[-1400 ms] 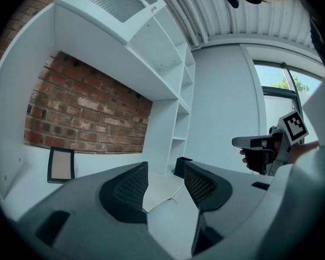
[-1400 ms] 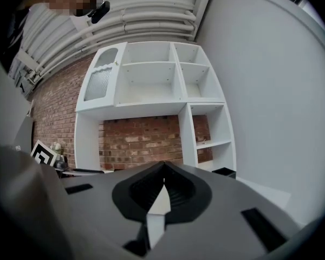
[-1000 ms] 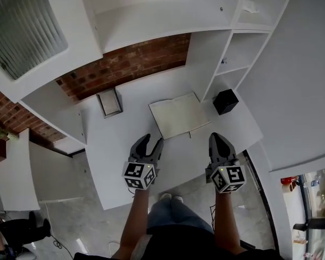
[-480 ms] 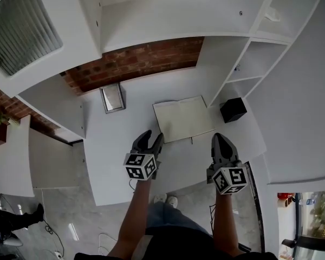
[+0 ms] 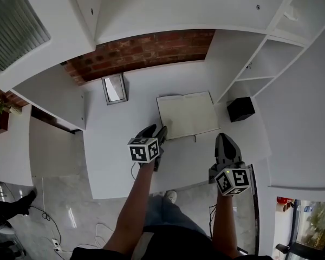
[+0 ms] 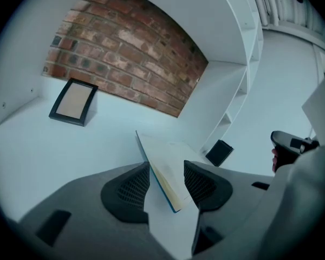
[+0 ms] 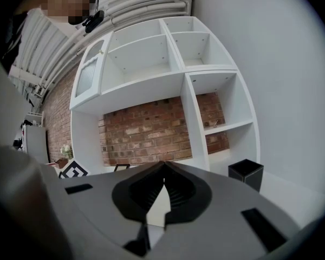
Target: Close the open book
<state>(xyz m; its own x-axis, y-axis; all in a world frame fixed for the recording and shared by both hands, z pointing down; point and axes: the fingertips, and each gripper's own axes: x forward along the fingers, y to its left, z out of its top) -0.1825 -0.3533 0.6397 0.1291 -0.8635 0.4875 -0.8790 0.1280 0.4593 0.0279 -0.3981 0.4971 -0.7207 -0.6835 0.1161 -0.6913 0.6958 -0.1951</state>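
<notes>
Black box [image 5: 240, 109] stands open-topped on the white desk [image 5: 114, 161] at 3 o'clock of the open book [image 5: 187, 115], its inside too dark to read, and a small pale thing [image 5: 292, 15] in the top shelf cubby can't be made out. Left gripper [image 6: 167, 169] is spread wide, the book's near corner lying between its jaws, unclamped. Right gripper [image 7: 163, 182], at the book's 5 o'clock, is pinched together on nothing.
</notes>
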